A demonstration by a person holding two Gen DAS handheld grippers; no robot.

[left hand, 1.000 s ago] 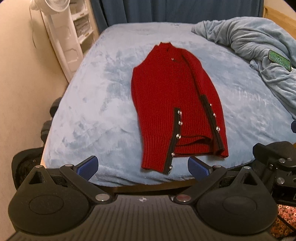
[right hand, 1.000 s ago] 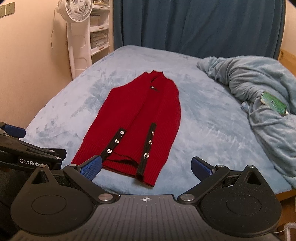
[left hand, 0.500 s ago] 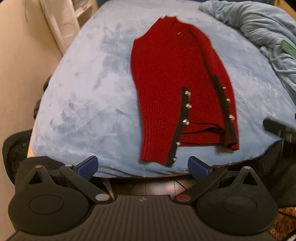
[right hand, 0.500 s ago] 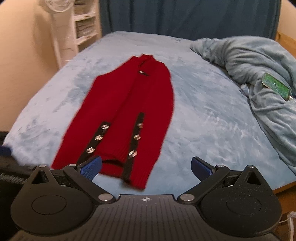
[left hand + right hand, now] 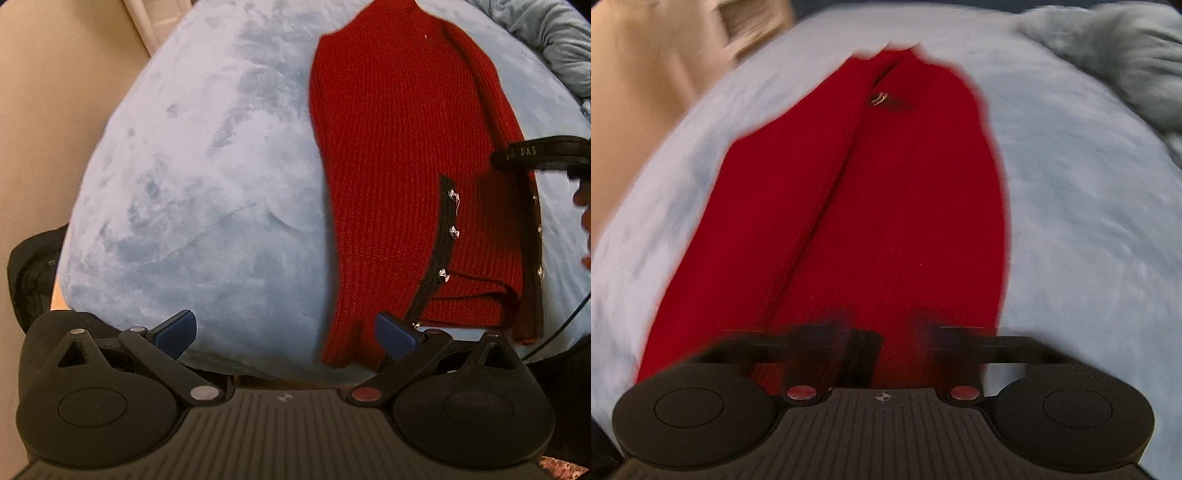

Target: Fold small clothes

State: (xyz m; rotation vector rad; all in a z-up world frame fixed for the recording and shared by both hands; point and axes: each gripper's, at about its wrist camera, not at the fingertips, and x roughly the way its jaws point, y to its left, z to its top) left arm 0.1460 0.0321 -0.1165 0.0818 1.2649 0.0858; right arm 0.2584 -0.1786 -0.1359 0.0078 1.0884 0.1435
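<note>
A red knit sweater (image 5: 399,147) with black, silver-buttoned plackets lies flat on the pale blue bed (image 5: 184,184), its hem toward me. My left gripper (image 5: 286,334) is open above the bed's near edge, and its right fingertip (image 5: 397,336) overlaps the sweater's lower left corner. In the blurred right wrist view, the right gripper (image 5: 894,332) is low over the sweater (image 5: 886,221) near the hem. Its jaws are closing with red knit between them. The right gripper (image 5: 535,155) also shows from the side over the sweater's right edge.
A crumpled grey-blue blanket (image 5: 1126,48) is heaped at the bed's far right. A beige wall (image 5: 55,92) runs along the left side. Dark objects (image 5: 29,266) sit on the floor by the bed's near left corner. A hand (image 5: 583,221) shows at the right edge.
Both grippers dropped toward the sweater. The right one swung in over its lower part and its jaws went from wide open to nearly together. The left stayed open.
</note>
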